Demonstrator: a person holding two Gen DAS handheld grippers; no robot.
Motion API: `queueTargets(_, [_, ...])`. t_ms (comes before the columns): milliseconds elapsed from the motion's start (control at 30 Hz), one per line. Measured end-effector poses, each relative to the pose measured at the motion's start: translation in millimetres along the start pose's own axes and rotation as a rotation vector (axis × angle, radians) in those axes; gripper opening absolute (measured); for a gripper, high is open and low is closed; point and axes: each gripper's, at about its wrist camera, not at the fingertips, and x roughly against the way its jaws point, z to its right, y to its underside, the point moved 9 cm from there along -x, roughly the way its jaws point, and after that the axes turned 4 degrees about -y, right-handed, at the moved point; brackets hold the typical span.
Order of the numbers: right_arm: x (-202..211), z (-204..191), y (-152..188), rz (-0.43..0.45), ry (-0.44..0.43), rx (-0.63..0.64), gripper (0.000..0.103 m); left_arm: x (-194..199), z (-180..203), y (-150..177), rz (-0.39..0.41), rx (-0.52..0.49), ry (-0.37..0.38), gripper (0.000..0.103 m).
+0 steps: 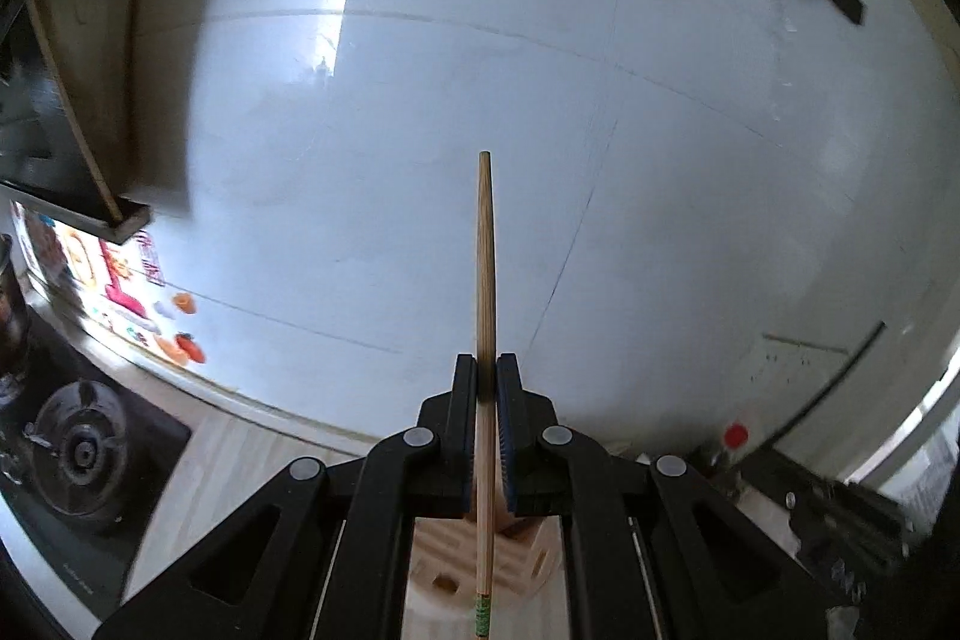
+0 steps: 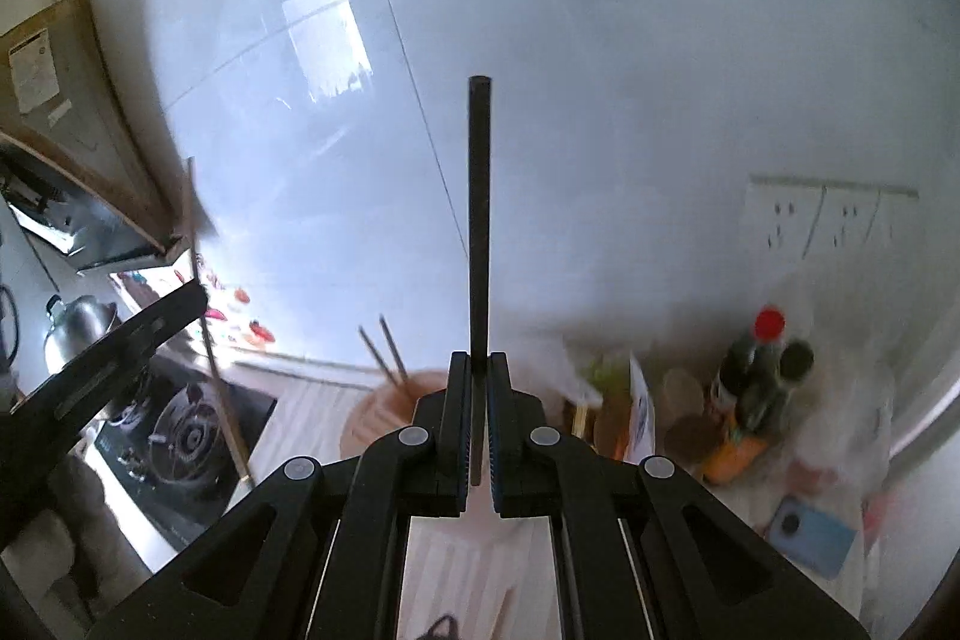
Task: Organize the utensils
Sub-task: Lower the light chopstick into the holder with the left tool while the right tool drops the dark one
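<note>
My left gripper (image 1: 486, 364) is shut on a light wooden chopstick (image 1: 485, 268) that points up against the white tiled wall, with a green-patterned end below the jaws. A pale wooden lattice holder (image 1: 528, 550) sits right under that gripper. My right gripper (image 2: 479, 361) is shut on a black chopstick (image 2: 479, 220), also pointing up. In the right wrist view the wooden holder (image 2: 375, 418) stands left of my right gripper with two dark chopsticks (image 2: 387, 349) in it. The left gripper (image 2: 114, 358) with its wooden chopstick (image 2: 213, 340) shows at the left.
A gas stove (image 2: 180, 436) and a steel kettle (image 2: 75, 325) are at the left under a range hood (image 2: 90, 214). Sauce bottles (image 2: 759, 376), jars and plastic bags crowd the right corner below wall sockets (image 2: 831, 220). A blue object (image 2: 810, 535) lies on the counter.
</note>
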Motion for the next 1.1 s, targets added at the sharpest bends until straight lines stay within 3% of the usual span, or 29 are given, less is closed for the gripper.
queueTargets(267, [-41, -3, -13, -0.012, 0.007, -0.04, 0.005, -70, -3, -10, -0.013, 0.008, -0.016, 0.004])
queueTargets(600, [-90, 1, 5, -0.08, 0.008, -0.072, 0.005, -127, -10, 5, -0.071, -0.013, -0.017, 0.004])
queueTargets(867, [-108, 6, 13, -0.128, 0.013, -0.072, 0.005, -140, -22, 23, -0.122, -0.049, -0.016, 0.004])
queueTargets(1100, [-118, 3, 24, -0.196, -0.017, -0.081, 0.005, -118, -19, 30, -0.161, -0.092, 0.001, 0.009])
